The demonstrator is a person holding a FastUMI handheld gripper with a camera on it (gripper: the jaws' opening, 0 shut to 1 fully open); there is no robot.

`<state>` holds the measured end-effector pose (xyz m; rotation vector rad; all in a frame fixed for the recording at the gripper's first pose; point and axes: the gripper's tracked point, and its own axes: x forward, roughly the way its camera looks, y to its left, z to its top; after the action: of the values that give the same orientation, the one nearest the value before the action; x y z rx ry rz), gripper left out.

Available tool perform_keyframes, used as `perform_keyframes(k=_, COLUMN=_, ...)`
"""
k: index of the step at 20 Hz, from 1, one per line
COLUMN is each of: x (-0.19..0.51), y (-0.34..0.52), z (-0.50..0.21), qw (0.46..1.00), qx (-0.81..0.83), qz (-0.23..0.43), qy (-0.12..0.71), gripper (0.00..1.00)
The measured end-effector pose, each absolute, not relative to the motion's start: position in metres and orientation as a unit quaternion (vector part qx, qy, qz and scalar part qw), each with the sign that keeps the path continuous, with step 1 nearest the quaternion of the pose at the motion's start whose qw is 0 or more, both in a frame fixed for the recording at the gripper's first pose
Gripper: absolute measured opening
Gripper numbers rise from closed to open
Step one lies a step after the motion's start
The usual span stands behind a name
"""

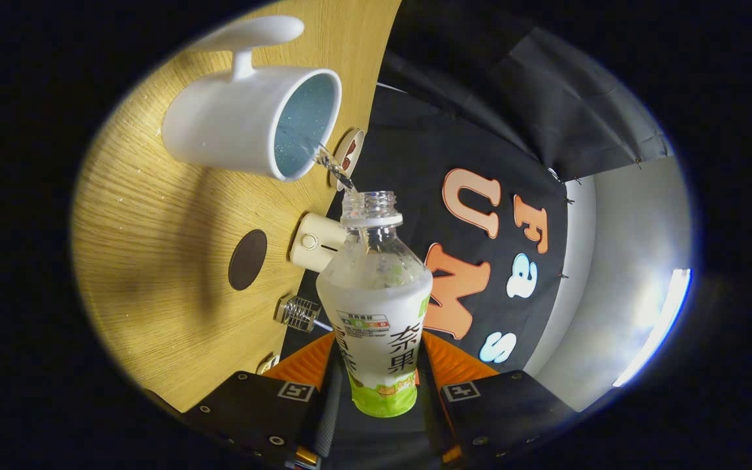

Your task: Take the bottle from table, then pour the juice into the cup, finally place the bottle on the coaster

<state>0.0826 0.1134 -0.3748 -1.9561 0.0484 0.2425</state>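
Now the hand-held gripper (pixel 381 391) is clenched on the bottle (pixel 379 313), with one finger pressed against each side of the labelled lower body. The bottle sits between the fingers and reaches out ahead of them. It is uncapped, and its open threaded neck points toward the cup (pixel 252 121). The whole view is rolled over sideways, so the wooden counter (pixel 154 261) stands like a wall on one side, which shows the bottle is tipped well over.

A thin clear stream of juice (pixel 333 166) leaves the mouth of the bottle and enters the cup at its rim. The cup is a white mug with a pale blue inside and a single handle on the side away from the bottle. It stands on the counter just beyond the bottle's neck.

A dark round coaster (pixel 247 259) lies flat on the counter, apart from the cup and nearer the fingers. Close by, along the counter's edge, stand a small cream-coloured device (pixel 314 241) with a round button, and a little ribbed metal piece (pixel 299 313). A small round item (pixel 348 156) sits just behind the stream, partly hidden by it.
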Motion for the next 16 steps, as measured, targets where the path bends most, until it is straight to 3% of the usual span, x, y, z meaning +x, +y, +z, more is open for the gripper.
perform_keyframes(k=16, x=0.090, y=0.129, z=-0.362, qw=0.506, qx=-0.856, qz=0.107, qy=-0.023, gripper=0.56)
